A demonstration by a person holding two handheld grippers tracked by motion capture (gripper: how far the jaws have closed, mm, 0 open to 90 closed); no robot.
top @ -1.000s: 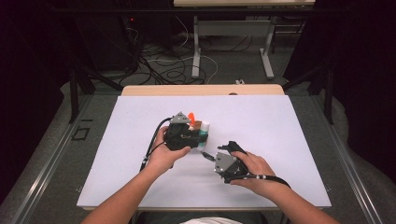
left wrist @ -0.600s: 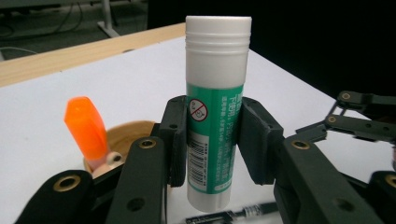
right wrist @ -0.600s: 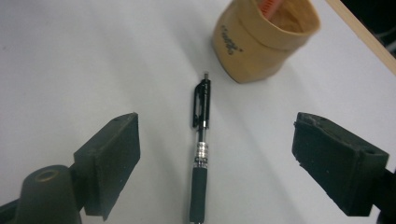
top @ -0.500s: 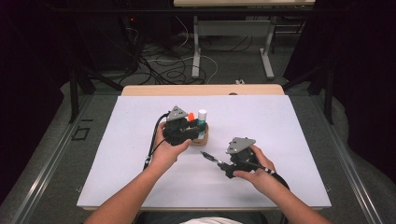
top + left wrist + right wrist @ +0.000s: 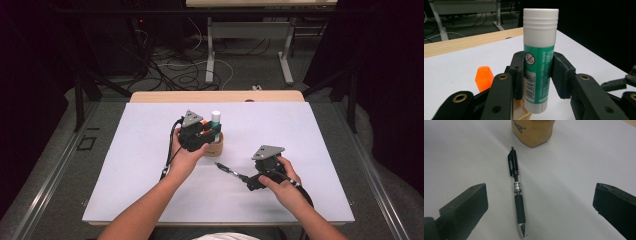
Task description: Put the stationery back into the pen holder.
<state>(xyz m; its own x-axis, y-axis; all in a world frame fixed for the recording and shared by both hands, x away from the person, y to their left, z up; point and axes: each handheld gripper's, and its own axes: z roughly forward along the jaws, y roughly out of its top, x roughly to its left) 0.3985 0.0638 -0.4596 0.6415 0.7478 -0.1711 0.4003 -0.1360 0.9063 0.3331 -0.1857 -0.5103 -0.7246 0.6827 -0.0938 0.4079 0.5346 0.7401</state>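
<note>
- My left tongs squeeze a glue stick between their black pads.
- The glue stick stands straight up. Its long side goes up and down, and its white cap is on top.
- It is a round, smooth tube. The top and bottom are white and the middle has a green label with small print and a bar code.
- The bottom of the glue stick is at the top of a small tan cup, near the middle of the white table.
- The cup looks like smooth wood. It has rounded sides and dark writing on it.
- An orange cap pokes up just beside the glue stick.
- My right tongs have just been opening, and now their jaws stand wide apart. They hold nothing.
- A pen lies flat on the table between those jaws, and no pad touches it.
- The pen is long and thin. It is black with a clear middle, a rubber grip and a shiny tip.
- Its clip end points at the cup and its tip points back at my right tongs.
</note>
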